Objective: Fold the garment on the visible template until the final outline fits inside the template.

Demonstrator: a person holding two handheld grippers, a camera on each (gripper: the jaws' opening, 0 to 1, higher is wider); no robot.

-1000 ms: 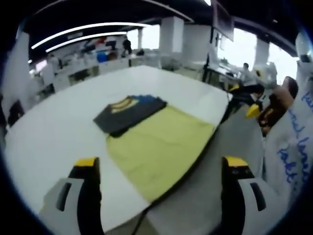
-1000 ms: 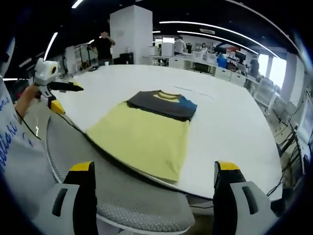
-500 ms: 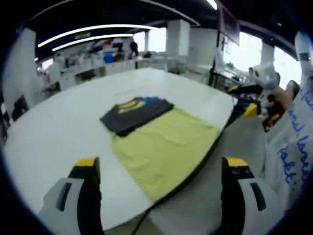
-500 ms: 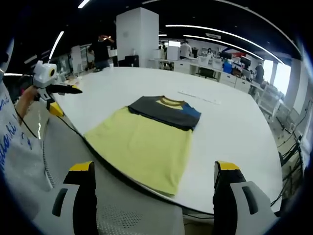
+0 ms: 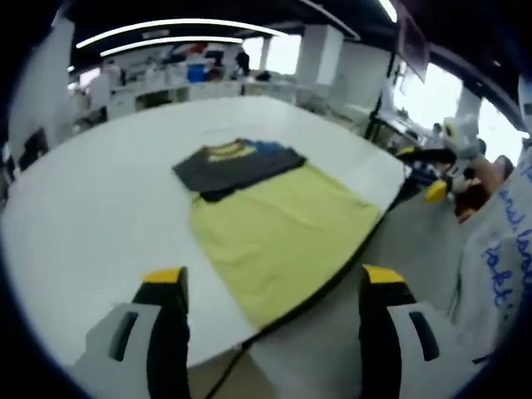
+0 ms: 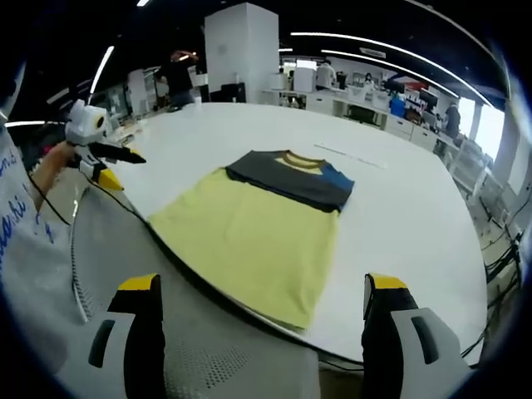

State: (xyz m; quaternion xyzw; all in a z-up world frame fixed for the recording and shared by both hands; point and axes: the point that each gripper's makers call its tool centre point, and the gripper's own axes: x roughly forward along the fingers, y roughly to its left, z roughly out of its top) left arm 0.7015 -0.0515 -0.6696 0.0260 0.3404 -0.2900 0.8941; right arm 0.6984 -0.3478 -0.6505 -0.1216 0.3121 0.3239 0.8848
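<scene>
**A:** What is seen from the two tools?

**B:** A folded garment (image 5: pixel 239 161) is seen lying on the far end of a yellow template (image 5: pixel 283 234), on a big white table (image 5: pixel 91 224). It is straight ahead of the left gripper (image 5: pixel 268 287) and well past its tips. From the right gripper (image 6: pixel 258 293) the garment (image 6: pixel 293 177) and the template (image 6: pixel 249 237) are ahead too, out of reach.

**B:** Both grippers are held wide open, and nothing is held between the jaws of either one.

**A:** What has been changed in the last second?

**B:** The garment has not been moved. It is laid on the template the same way as before. The left tool's own view has been shifted: the table is now seen a bit more from above, and the jaws sit a little closer to the middle. The right view has hardly been shifted. The left tool is seen off to the left in the right view (image 6: pixel 98 140), held up in a hand beside the table edge.

**A:** What is meant by that for the job?

**B:** It is judged that the folding is done or nearly done. The dark bundle looks kept inside the yellow shape, but its far edge cannot be checked well from here. The cloth is not being touched now.
</scene>
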